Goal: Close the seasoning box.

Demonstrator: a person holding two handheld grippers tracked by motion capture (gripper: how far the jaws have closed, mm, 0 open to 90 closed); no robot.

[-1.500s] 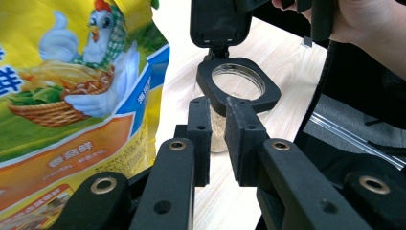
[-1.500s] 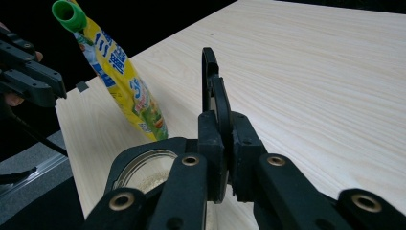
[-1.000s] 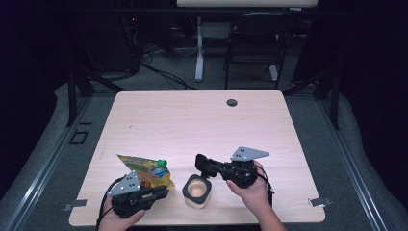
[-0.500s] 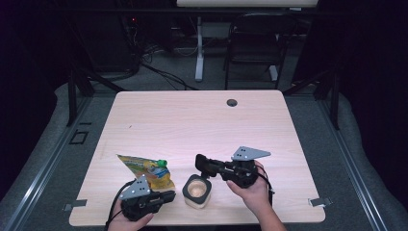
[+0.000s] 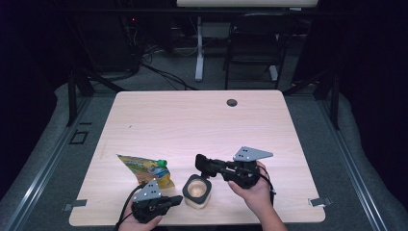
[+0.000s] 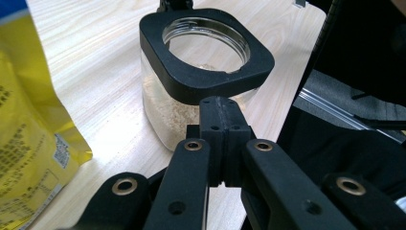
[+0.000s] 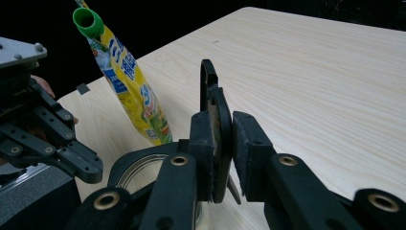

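Observation:
A clear square jar (image 5: 197,190) with a black rim (image 6: 191,81) and pale grains inside stands near the table's front edge. My left gripper (image 5: 177,198) sits just left of it, low at the front edge. Its jaws have just closed together on nothing, and the tips (image 6: 222,120) are close to the jar's wall. My right gripper (image 5: 200,163) hovers over the jar's far side, shut on a thin black lid (image 7: 218,129) held edge-on. Its jaws have eased apart a little with the lid still between them. A yellow pouch (image 5: 144,168) with a green spout (image 7: 88,21) lies left of the jar.
The light wooden table (image 5: 202,125) stretches away behind the jar, with a small dark grommet hole (image 5: 232,102) near its far edge. A chair (image 5: 255,48) and desk legs stand on the floor beyond. A person's hands hold both grippers at the front edge.
My left gripper has drawn back off the pouch toward the front edge, sunk lower, and its jaws have come together. The right gripper and lid have stayed in place.

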